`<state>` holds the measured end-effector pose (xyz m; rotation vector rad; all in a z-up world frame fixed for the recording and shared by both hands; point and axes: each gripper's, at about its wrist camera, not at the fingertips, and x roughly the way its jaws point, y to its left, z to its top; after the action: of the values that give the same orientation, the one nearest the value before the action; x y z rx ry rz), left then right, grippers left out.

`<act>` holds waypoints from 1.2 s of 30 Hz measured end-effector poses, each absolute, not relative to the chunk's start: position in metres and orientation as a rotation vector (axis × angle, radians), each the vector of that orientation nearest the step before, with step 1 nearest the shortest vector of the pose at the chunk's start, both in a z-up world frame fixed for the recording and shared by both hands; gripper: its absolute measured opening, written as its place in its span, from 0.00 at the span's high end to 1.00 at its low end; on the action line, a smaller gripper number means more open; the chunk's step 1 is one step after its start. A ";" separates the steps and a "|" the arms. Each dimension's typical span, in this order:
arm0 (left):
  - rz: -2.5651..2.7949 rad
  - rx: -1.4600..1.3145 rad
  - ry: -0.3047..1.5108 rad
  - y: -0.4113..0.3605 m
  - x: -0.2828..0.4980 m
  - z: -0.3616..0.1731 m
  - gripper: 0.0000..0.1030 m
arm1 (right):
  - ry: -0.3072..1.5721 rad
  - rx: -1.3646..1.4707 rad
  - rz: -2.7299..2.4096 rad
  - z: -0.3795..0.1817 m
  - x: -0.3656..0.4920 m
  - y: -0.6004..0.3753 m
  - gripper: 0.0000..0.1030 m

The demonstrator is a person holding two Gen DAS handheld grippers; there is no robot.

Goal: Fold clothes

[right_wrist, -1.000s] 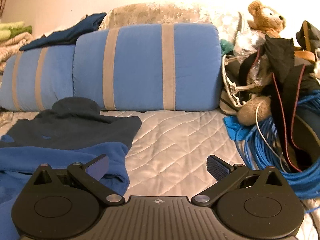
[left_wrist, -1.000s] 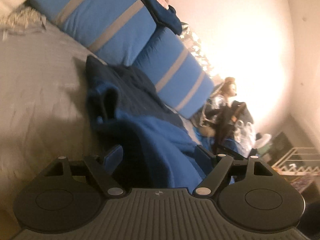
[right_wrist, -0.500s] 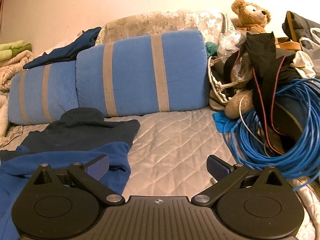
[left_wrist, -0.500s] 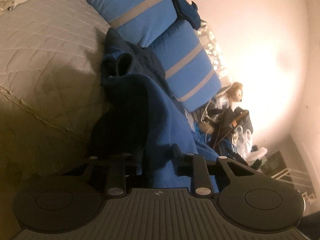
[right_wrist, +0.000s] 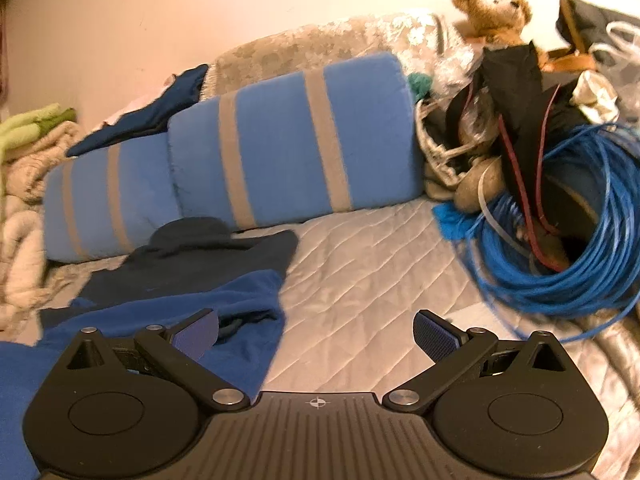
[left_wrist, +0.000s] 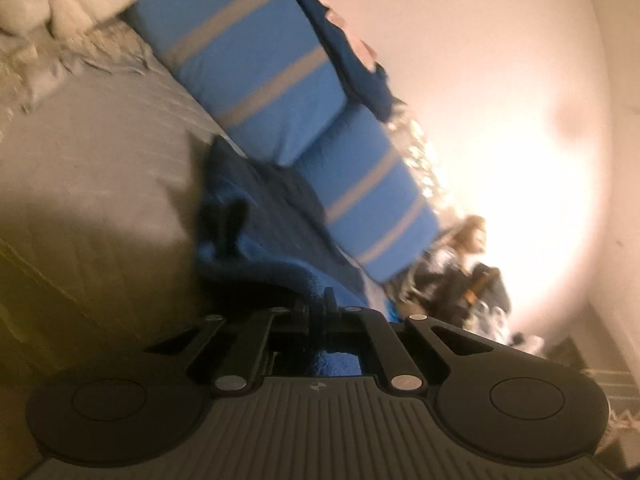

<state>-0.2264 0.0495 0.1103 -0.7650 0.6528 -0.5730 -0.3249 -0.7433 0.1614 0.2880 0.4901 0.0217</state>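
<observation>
A blue fleece garment [left_wrist: 280, 268] with a dark navy upper part [right_wrist: 192, 256] lies crumpled on the quilted bed. My left gripper [left_wrist: 320, 308] is shut on a fold of the blue fleece, which shows bunched behind the closed fingers. In the right wrist view the fleece [right_wrist: 160, 312] lies at lower left. My right gripper [right_wrist: 316, 334] is open and empty; its left fingertip [right_wrist: 198, 334] hovers over the fleece's edge, and its right one is over the bare quilt.
Two blue pillows with grey stripes [right_wrist: 280, 152] lie behind the garment. A coil of blue cable [right_wrist: 552, 260], dark bags and a teddy bear [right_wrist: 492, 12] crowd the right. Beige and green blankets [right_wrist: 24, 160] sit at the left. Quilted bedspread [right_wrist: 372, 268] lies between.
My left gripper's jaws have closed from wide open onto a fold of the blue fleece. The right gripper stayed open and drifted slightly, tilting its view.
</observation>
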 end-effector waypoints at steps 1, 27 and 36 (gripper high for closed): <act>-0.565 -0.771 0.658 0.050 -0.222 0.108 0.95 | 0.498 0.301 0.049 0.160 -0.328 -0.743 0.00; -0.586 -0.853 0.658 0.062 -0.238 0.086 0.94 | 0.655 0.768 0.676 0.078 -0.401 -0.714 0.68; -0.608 -0.888 0.653 0.056 -0.242 0.094 0.94 | 0.529 0.814 0.625 0.103 -0.406 -0.724 0.91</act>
<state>-0.2423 0.0562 0.0939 -0.8884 0.6532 -0.6084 -0.4057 -0.7238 0.1029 0.8137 0.5295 0.6252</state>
